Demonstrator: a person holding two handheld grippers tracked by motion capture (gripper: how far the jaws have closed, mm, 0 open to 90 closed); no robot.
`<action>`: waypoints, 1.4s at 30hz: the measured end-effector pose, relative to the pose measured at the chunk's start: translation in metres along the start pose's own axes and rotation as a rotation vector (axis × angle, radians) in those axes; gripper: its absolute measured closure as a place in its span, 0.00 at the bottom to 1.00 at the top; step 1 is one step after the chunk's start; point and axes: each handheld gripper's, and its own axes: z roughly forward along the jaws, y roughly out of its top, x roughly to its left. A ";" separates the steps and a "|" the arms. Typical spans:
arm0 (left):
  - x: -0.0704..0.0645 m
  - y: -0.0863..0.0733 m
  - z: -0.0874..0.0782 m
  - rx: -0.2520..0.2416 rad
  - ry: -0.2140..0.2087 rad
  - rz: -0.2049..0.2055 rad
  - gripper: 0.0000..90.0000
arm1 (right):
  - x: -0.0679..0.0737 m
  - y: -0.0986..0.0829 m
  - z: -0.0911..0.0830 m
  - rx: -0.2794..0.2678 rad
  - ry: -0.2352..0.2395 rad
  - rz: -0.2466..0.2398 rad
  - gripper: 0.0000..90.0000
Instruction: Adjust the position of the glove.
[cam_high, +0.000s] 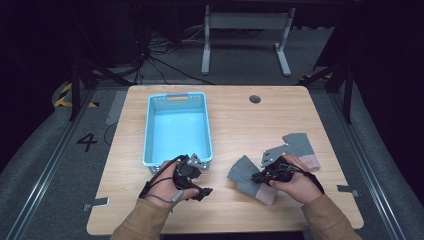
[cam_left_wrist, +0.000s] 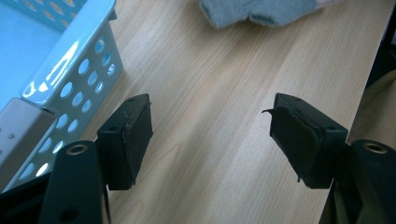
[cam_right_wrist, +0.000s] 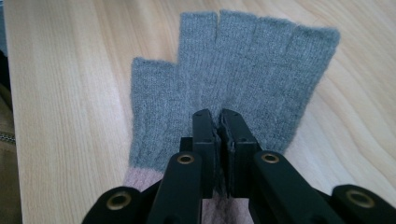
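Right gripper (cam_right_wrist: 219, 122) fingers pinching grey glove (cam_right_wrist: 243, 70) on tabletop (cam_high: 235, 120); left gripper (cam_left_wrist: 212, 140) fingers spread beside blue basket (cam_left_wrist: 74, 51).

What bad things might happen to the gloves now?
1. The right gripper is shut on the grey glove with its jaws pinched in the middle of it, so lifting might bunch it up, or it might slip out.
2. The other glove lies near the table's right side; a careless sweep could push it off.
3. The left gripper is open right beside the blue basket and might bump it.
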 end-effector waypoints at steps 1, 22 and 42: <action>0.000 0.000 0.000 0.000 0.000 0.000 0.34 | 0.000 0.000 0.000 0.000 0.000 0.000 0.95; 0.001 0.021 0.009 0.011 -0.035 0.037 0.34 | 0.013 -0.019 -0.008 -0.060 0.041 0.151 1.00; -0.001 0.040 0.022 0.026 -0.077 0.090 0.34 | 0.042 -0.030 0.005 0.043 0.161 0.032 1.00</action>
